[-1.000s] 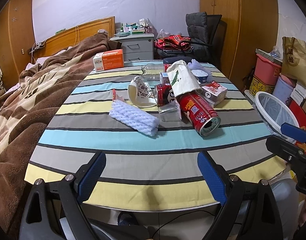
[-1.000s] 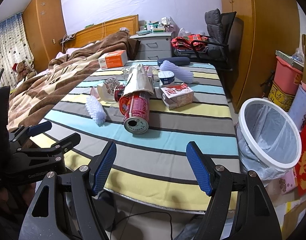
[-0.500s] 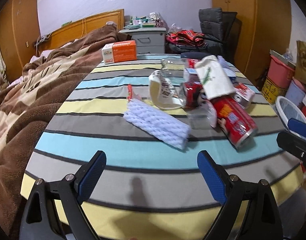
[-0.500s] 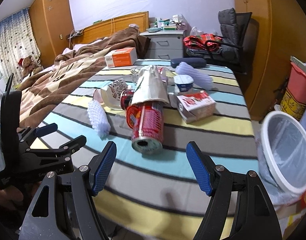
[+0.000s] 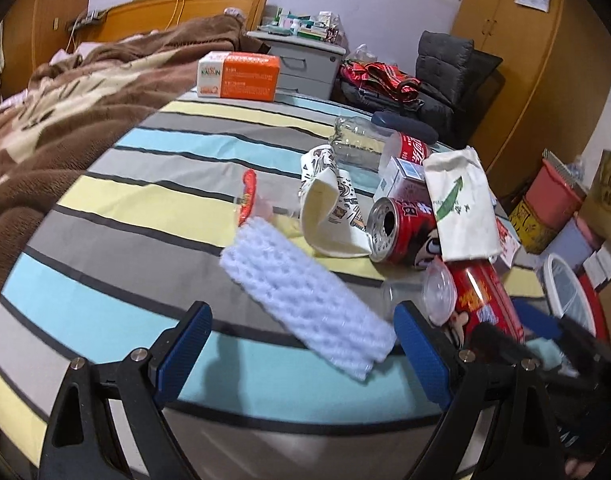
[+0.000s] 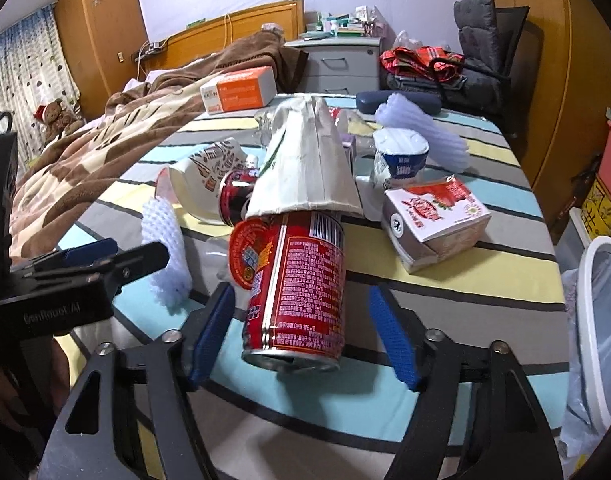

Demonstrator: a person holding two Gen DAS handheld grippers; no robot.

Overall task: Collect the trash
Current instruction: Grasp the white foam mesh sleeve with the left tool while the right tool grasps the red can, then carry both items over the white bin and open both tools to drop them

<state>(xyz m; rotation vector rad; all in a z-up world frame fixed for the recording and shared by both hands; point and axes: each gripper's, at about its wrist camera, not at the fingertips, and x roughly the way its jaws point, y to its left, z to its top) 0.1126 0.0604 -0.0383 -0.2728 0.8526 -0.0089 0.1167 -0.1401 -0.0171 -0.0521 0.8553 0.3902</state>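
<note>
Though dented — red can, lying.

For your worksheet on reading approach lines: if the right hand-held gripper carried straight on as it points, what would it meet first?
Most likely the red can lying on its side, already between the closing, not-yet-touching jaws of the right hand-held gripper.

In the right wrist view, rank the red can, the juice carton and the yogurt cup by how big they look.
1. Red can, though it lies nearest the camera, so that may exaggerate it.
2. Juice carton.
3. Yogurt cup, farthest back.
</note>
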